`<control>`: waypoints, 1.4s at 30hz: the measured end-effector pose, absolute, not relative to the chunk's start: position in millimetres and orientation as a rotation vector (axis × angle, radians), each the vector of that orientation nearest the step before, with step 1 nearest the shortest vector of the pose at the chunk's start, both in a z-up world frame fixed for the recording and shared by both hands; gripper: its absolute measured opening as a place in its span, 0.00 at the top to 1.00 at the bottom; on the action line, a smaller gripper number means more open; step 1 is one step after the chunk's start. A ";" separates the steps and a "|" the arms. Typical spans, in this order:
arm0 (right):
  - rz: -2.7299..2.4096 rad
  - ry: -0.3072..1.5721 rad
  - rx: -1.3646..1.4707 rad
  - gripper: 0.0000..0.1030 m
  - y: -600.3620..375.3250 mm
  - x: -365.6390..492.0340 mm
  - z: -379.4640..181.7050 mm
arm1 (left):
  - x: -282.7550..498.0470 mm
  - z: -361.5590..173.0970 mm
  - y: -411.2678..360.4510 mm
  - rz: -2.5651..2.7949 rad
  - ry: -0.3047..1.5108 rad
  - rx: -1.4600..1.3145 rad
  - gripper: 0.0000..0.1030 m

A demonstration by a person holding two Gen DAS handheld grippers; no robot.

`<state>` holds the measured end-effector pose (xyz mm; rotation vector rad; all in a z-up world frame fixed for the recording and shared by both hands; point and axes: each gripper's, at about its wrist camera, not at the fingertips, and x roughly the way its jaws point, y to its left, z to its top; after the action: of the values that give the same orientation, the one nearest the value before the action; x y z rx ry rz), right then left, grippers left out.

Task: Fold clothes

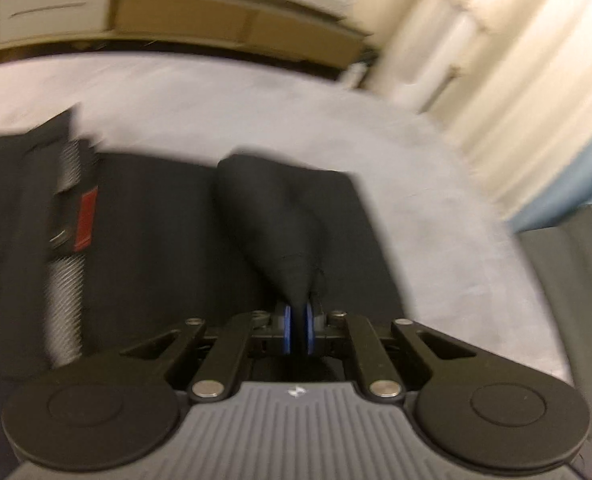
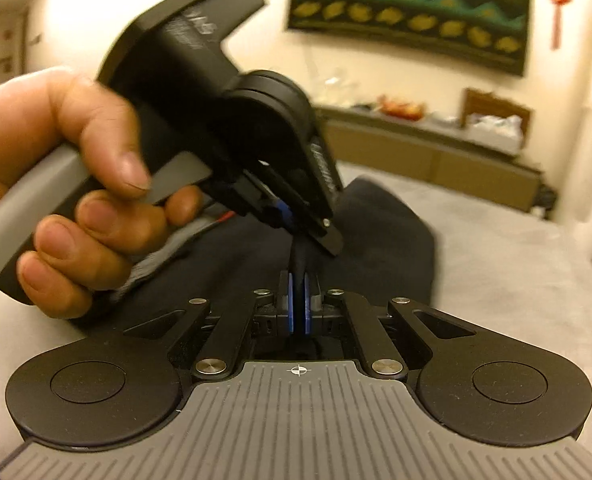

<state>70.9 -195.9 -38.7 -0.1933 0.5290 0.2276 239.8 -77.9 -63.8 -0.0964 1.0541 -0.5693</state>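
Observation:
A black garment lies spread on the grey bed sheet, with a grey ribbed band and a red tag on its left part. My left gripper is shut on a raised fold of the black cloth, lifted off the layer below. In the right wrist view my right gripper is shut on an edge of the same black garment. The left gripper, held by a person's hand, pinches the cloth just above my right fingertips. Both views are motion-blurred.
A long low cabinet runs along the far wall with clutter on top. Pale curtains hang at the right. A dark wall hanging is above the cabinet. Bare sheet extends to the right of the garment.

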 end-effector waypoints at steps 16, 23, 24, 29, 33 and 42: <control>0.151 0.701 0.043 0.70 -242.2 69.5 -57.1 | 263.0 -77.0 -63.8 -0.536 1.036 -0.156 0.91; 0.118 0.745 -0.002 0.68 -240.6 78.0 -60.6 | 248.9 -72.4 -40.3 -0.529 1.044 -0.168 0.75; 0.116 0.743 0.004 0.66 -241.7 76.4 -59.5 | 245.6 -69.3 -37.0 -0.528 1.034 -0.178 0.65; 0.096 0.728 0.025 0.63 -243.0 81.7 -59.8 | 217.0 -76.3 -35.2 -0.580 1.053 -0.151 0.83; 0.098 0.744 0.039 0.62 -247.1 85.4 -61.5 | 202.8 -79.4 -37.3 -0.556 1.050 -0.086 0.85; 0.061 0.733 0.074 0.79 -255.4 87.7 -65.5 | 202.8 -23.8 -82.9 -0.568 0.919 0.057 0.12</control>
<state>87.7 -255.4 -65.5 0.0745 0.7329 0.0609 202.8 -82.9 -23.8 0.0571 0.9186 -0.5679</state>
